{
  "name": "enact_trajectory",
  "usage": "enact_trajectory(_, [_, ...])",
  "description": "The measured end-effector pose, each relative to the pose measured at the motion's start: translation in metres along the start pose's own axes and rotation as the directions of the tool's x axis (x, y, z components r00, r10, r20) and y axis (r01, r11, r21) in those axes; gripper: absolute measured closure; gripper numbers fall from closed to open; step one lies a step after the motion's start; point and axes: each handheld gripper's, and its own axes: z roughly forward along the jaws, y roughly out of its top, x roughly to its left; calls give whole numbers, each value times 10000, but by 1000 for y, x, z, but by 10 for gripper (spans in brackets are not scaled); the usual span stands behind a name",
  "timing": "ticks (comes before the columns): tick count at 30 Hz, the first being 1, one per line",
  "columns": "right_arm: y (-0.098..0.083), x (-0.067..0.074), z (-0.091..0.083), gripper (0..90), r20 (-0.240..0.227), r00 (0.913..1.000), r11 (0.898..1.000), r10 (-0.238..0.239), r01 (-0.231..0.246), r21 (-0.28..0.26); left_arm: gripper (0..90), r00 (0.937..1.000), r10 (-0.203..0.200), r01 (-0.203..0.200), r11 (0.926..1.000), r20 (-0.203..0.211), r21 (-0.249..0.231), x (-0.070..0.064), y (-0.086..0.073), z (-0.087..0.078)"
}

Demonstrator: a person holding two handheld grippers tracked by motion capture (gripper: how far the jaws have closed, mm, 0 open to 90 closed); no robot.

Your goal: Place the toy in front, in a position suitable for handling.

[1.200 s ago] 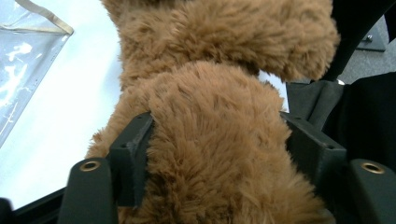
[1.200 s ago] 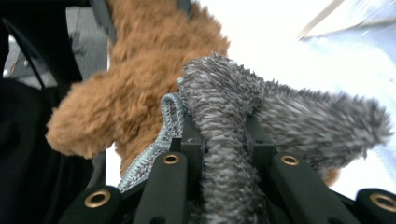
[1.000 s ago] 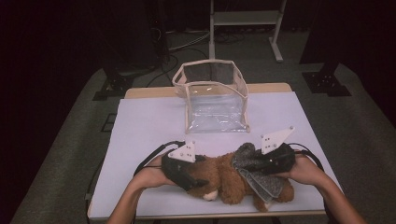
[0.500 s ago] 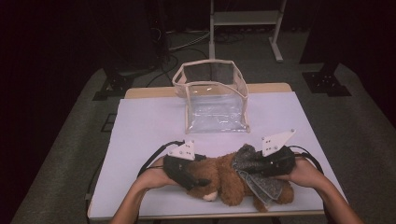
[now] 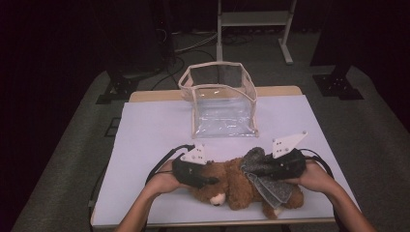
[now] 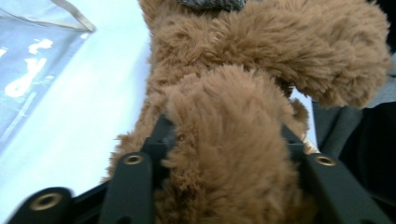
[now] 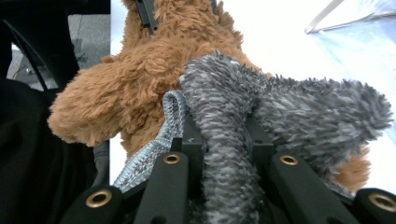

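high view: brown teddy bear (image 5: pixel 237 186) lies at the lower middle of the frame on the table (image 5: pixel 145 140), a grey scarf (image 5: pixel 268 181) on it; clear bag (image 5: pixel 220 99) stands open above it, apart.
left gripper view: left hand-held gripper (image 6: pixel 224 154) has just been closing; its jaws now pinch a furry limb of the bear.
right gripper view: right hand-held gripper (image 7: pixel 224 140) is clamped on the grey scarf.
step in hand: both grips look set.
next move: likely lift together, level, toward the bag's mouth.
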Motion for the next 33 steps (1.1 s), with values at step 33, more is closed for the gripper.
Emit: enact_trajectory(33, [5,20,16,750,-350,9972,9978,-659,655,-125,329,9989,-334,317,9984,-335,-478,12,7,-41])
